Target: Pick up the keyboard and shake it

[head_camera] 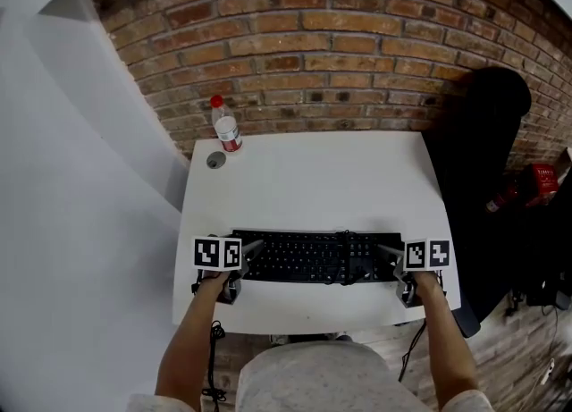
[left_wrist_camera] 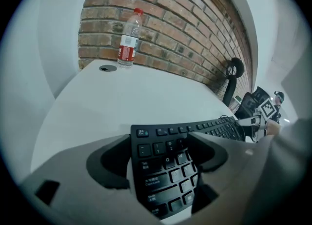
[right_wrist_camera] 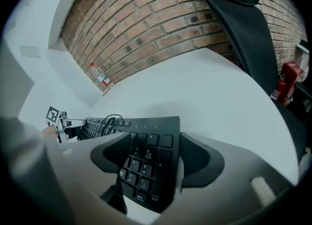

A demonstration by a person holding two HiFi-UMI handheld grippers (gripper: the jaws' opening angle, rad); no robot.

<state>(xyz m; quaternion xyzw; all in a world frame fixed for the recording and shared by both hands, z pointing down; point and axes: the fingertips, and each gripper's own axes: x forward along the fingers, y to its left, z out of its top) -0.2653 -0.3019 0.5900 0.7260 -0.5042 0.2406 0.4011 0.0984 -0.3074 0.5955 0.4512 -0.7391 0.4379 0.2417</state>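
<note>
The keyboard [head_camera: 304, 258] is laid flat near the worktop's [head_camera: 304, 178] front edge, its left end straddled by the closing left claw [left_wrist_camera: 161, 143], its right end by the spread right claw [right_wrist_camera: 155, 143], with open worktop seen beyond.

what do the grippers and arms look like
Left gripper and right gripper: light grey bodies, black-lined curved jaws, each carrying a white cube with black square markers. Forearms bare. The left jaws are closing, keyboard between them.
</note>
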